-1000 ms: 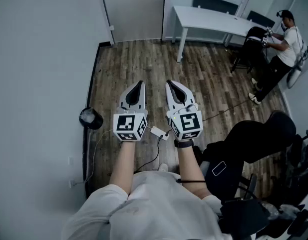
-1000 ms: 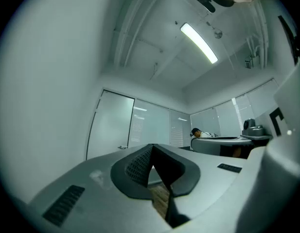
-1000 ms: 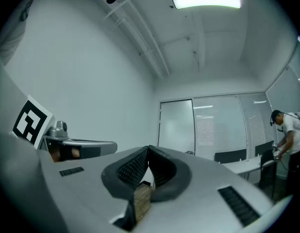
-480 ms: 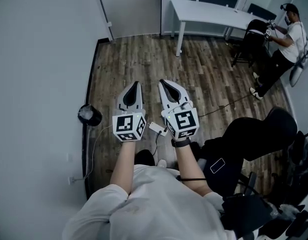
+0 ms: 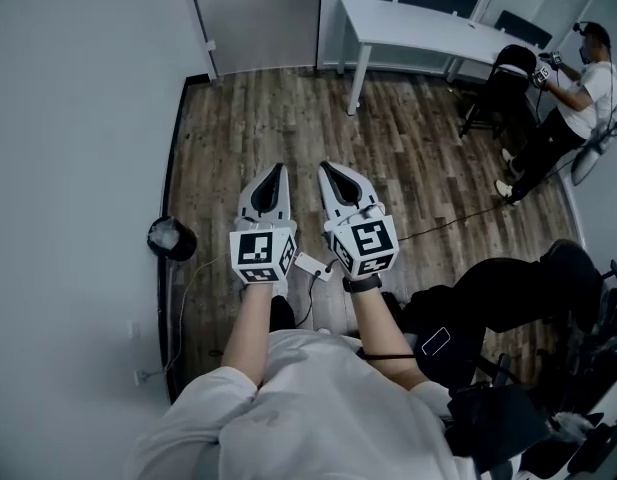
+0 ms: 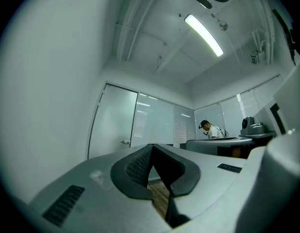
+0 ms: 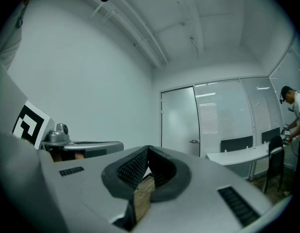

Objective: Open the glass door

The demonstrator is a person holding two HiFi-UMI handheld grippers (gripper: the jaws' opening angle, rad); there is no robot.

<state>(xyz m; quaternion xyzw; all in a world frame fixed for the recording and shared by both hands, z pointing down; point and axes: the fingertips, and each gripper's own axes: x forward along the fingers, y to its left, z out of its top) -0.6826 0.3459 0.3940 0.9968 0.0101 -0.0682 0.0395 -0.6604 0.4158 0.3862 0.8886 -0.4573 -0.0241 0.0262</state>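
Observation:
The frosted glass door (image 5: 256, 18) stands shut at the far end of the room, its metal handle (image 6: 124, 141) at its right edge. It also shows in the right gripper view as the glass door (image 7: 179, 123) with its handle (image 7: 193, 141). My left gripper (image 5: 277, 170) and right gripper (image 5: 326, 167) hover side by side over the wood floor, well short of the door and pointing toward it. Both are shut with nothing between the jaws. In their own views the left gripper (image 6: 150, 147) and right gripper (image 7: 148, 149) show closed pads.
A white wall (image 5: 78, 118) runs along the left. A black bin (image 5: 171, 238) sits at its base, and a white adapter (image 5: 310, 265) with a cable lies on the floor. A white table (image 5: 418, 26), black chairs, a person (image 5: 573, 88) and an office chair (image 5: 508, 298) fill the right.
Both grippers have sunk a little and moved on together, still shut and side by side. The floor and bin have slid slightly left in the head view.

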